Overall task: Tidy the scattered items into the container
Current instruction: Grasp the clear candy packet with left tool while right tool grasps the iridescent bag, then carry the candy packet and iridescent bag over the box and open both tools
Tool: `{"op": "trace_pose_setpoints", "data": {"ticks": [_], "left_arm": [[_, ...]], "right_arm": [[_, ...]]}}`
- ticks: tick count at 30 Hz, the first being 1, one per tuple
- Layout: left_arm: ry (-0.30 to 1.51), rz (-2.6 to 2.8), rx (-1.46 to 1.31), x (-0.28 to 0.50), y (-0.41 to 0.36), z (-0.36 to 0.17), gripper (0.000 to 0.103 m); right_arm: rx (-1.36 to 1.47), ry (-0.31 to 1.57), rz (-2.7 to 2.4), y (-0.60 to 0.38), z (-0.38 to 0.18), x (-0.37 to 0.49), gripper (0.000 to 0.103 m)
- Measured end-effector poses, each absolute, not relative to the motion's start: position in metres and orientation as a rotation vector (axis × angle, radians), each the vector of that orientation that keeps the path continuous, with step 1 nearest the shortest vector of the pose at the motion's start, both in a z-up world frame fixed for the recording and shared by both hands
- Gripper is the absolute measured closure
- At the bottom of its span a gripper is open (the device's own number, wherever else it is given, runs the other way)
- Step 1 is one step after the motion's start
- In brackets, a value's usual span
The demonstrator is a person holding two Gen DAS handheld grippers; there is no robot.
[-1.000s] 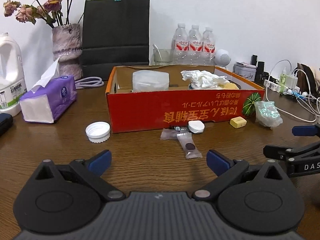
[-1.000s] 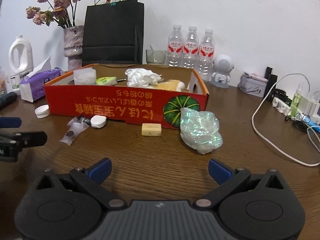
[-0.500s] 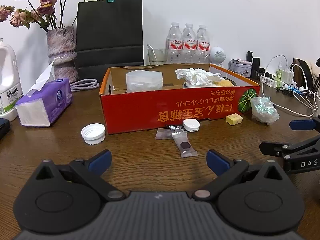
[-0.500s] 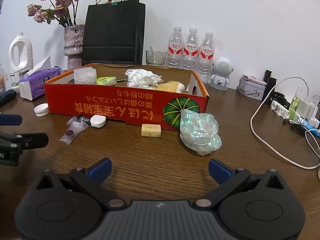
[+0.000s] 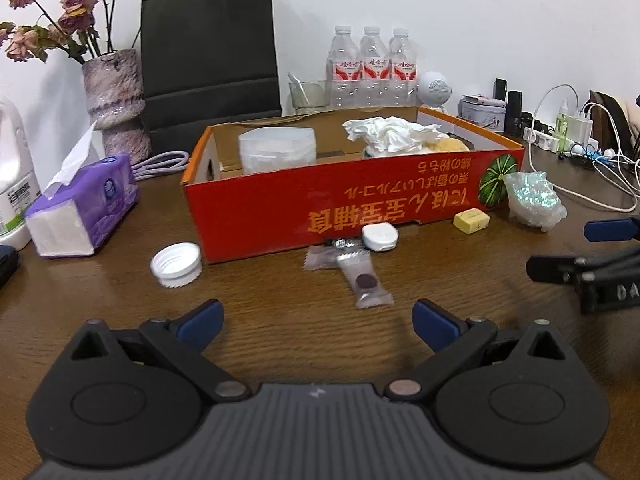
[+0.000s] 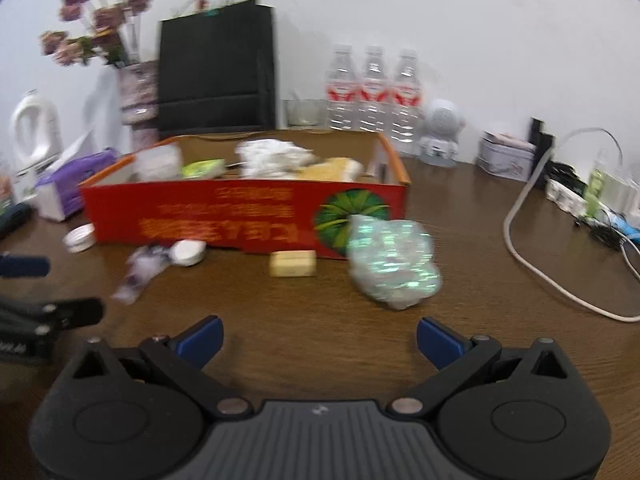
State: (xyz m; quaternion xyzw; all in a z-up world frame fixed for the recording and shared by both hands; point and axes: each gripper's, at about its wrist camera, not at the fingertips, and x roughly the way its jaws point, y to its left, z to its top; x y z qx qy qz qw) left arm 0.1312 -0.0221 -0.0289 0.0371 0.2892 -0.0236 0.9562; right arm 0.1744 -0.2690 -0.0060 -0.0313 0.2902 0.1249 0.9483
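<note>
While both tongs hover low over the brown wooden surface [image 5: 280, 332], neither pinches anything: the left tongs [image 5: 318, 318] are spread wide with bare wood between the blue tips, and the right tongs [image 6: 319, 338] are spread just as wide.

Straight ahead of the left tongs lies a clear packet with a dark disc [image 5: 364, 282], near the tips but apart from them. Just beyond it sit a second crumpled wrapper [image 5: 320, 258] and a white round case [image 5: 379, 237], the case touching the front wall of the red cardboard box [image 5: 280, 216]. Ahead and to the left of these tongs a white screw cap [image 5: 176, 264] rests beside the box's near corner. Further to the right, a small yellow block [image 5: 471, 220] lies just in front of the box, and an iridescent crumpled bag [image 5: 534, 198] sits against the box's watermelon corner.

From the right tongs, whose view is blurred, that crumpled bag is ahead and slightly right, and the yellow block ahead and slightly left, both well short of the tips.

Inside the box are a translucent tub [image 5: 277, 153], crumpled white tissue [image 5: 390, 132] and a yellow sponge-like lump [image 5: 450, 145]. A purple tissue pack [image 5: 86, 206] stands far left of the left tongs.
</note>
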Motion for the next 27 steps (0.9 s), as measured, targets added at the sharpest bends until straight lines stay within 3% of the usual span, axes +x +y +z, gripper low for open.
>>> {"op": "trace_pose_setpoints", "data": {"ticks": [1, 6, 9, 11, 12, 13, 14, 15, 27], "left_arm": [[0.591, -0.056, 0.066, 0.135, -0.025, -0.029, 0.005], [0.642, -0.036, -0.034, 0.159, -0.027, -0.033, 0.037], [0.646, -0.017, -0.051, 0.17, -0.029, -0.034, 0.046], [0.647, -0.018, -0.04, 0.174, -0.032, -0.035, 0.05], [0.647, -0.022, -0.034, 0.174, -0.034, -0.035, 0.058], [0.646, -0.029, -0.03, 0.175, -0.035, -0.035, 0.063], [0.644, -0.038, -0.029, 0.174, -0.035, -0.035, 0.076], [0.643, -0.047, -0.032, 0.174, -0.035, -0.035, 0.082], [0.601, -0.07, -0.112, 0.156, -0.027, -0.032, 0.084]], "right_arm": [[-0.057, 0.586, 0.241, -0.273, -0.005, 0.179, 0.0], [-0.043, 0.568, 0.205, -0.289, 0.003, 0.207, 0.0], [-0.043, 0.577, 0.208, -0.29, 0.0, 0.223, 0.007], [-0.034, 0.584, 0.203, -0.289, -0.003, 0.233, 0.017], [-0.024, 0.589, 0.198, -0.288, -0.005, 0.236, 0.022], [-0.015, 0.597, 0.196, -0.288, -0.007, 0.239, 0.038], [-0.011, 0.607, 0.199, -0.287, -0.009, 0.242, 0.051], [-0.015, 0.612, 0.205, -0.286, -0.011, 0.243, 0.051], [0.0, 0.539, 0.291, -0.274, -0.004, 0.203, 0.058]]}}
